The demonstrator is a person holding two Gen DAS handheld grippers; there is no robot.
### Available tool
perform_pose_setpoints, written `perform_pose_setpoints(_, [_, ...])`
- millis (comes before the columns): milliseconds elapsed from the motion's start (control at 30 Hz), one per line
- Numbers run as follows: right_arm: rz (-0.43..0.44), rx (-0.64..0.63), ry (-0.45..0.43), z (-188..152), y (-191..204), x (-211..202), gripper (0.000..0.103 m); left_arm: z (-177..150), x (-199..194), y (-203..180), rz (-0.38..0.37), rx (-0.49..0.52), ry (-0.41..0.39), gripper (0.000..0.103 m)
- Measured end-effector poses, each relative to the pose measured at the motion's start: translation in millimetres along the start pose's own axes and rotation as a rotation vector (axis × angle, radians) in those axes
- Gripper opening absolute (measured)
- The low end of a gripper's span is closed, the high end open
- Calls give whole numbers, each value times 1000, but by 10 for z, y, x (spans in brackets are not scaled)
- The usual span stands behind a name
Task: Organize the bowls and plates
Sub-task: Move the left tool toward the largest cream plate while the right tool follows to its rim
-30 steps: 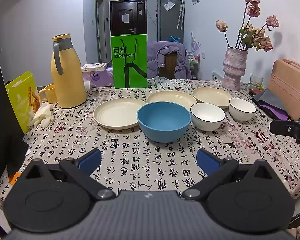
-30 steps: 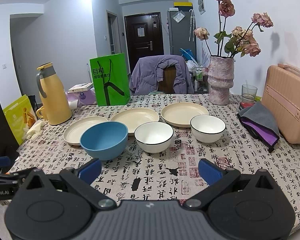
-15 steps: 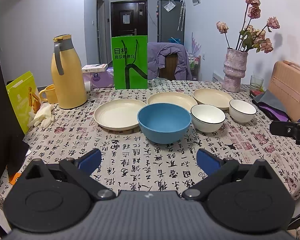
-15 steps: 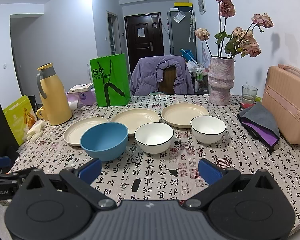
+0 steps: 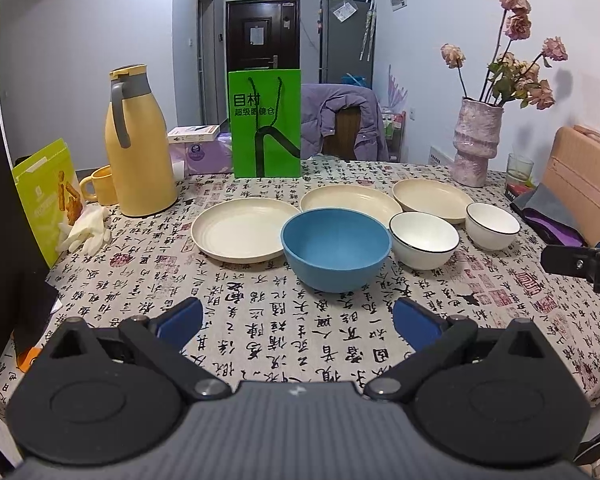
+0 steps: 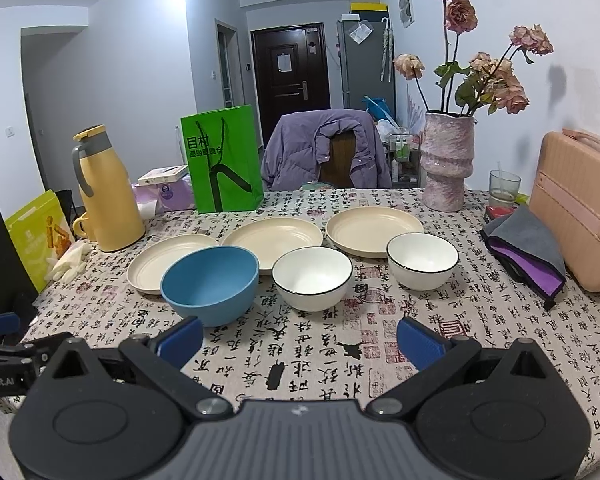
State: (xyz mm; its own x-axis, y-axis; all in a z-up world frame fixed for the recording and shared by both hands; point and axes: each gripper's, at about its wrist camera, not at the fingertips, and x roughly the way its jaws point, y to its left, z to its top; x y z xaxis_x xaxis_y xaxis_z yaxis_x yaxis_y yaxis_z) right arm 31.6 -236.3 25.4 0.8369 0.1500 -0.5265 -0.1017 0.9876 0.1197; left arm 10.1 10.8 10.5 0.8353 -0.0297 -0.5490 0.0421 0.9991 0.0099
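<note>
Three cream plates lie in a row across the table: left plate (image 5: 240,230) (image 6: 168,256), middle plate (image 5: 348,202) (image 6: 274,238), right plate (image 5: 432,198) (image 6: 374,230). In front of them stand a blue bowl (image 5: 336,248) (image 6: 210,284) and two white black-rimmed bowls, one (image 5: 424,238) (image 6: 312,278) beside the blue one, the other (image 5: 492,226) (image 6: 422,260) further right. My left gripper (image 5: 298,322) is open and empty, just short of the blue bowl. My right gripper (image 6: 300,338) is open and empty, in front of the nearer white bowl.
A yellow jug (image 5: 140,144) and mug (image 5: 102,184), a green paper bag (image 5: 266,124), a pink vase of dried roses (image 5: 476,144), a glass (image 6: 504,188), a pink case (image 6: 580,208) and a folded grey-purple cloth (image 6: 528,252) ring the dishes. A white glove (image 5: 86,228) lies left.
Both grippers have barely shifted; the left view has crept slightly closer to the blue bowl. Nothing on the table has moved.
</note>
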Motion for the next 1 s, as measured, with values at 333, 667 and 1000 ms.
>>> perform_pose_setpoints(333, [37, -5, 4, 79, 75, 213, 103, 55, 212, 157, 10, -29, 16, 103])
perform_pose_setpoints(667, [55, -17, 3, 233, 232, 576, 103, 128, 457, 419, 21, -80, 33, 103])
perform_pose_setpoints(1000, [104, -29, 7, 377, 395, 971, 103, 235, 740, 705, 51, -131, 55, 103])
